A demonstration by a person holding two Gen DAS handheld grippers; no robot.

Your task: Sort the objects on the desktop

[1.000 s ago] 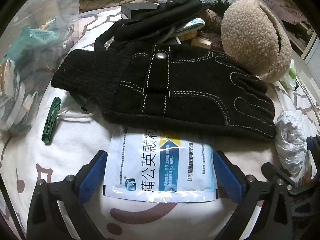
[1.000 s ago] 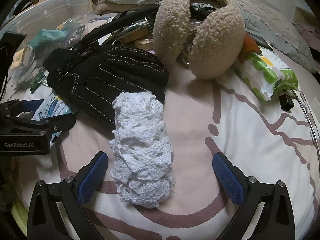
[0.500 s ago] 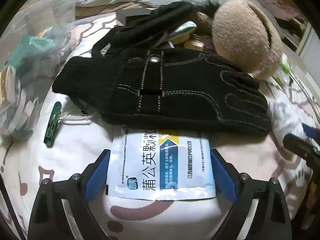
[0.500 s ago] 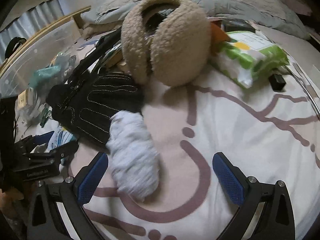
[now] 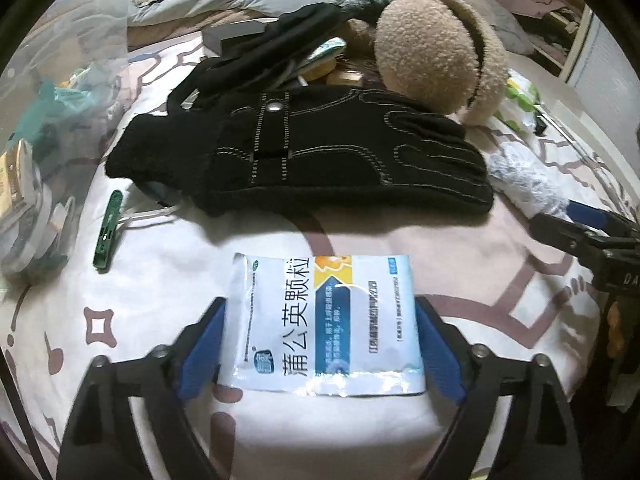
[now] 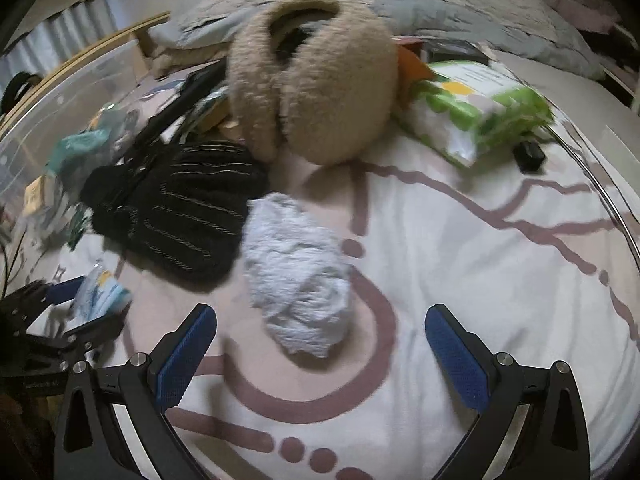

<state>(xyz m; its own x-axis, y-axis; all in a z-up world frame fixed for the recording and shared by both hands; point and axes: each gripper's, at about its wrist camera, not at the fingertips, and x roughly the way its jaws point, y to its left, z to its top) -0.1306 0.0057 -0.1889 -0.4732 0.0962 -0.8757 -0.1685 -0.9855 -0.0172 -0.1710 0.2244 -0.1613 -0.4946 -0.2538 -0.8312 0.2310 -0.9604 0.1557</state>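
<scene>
My left gripper is shut on a blue and white medicine sachet, its pads against both side edges, holding it just above the patterned sheet. Beyond it lie a black stitched glove and beige fluffy earmuffs. My right gripper is open and empty, with a white knitted bundle lying just ahead between its fingers. The glove, earmuffs and the left gripper with the sachet also show in the right wrist view.
A clear plastic bag of small items lies at the left, and a green clothes peg beside it. A green and white wipes pack and a small black box lie at the far right. Grey bedding is behind.
The left gripper has drawn the sachet back out from under the glove. The right gripper has pulled back and swung, so the white bundle sits farther ahead.
</scene>
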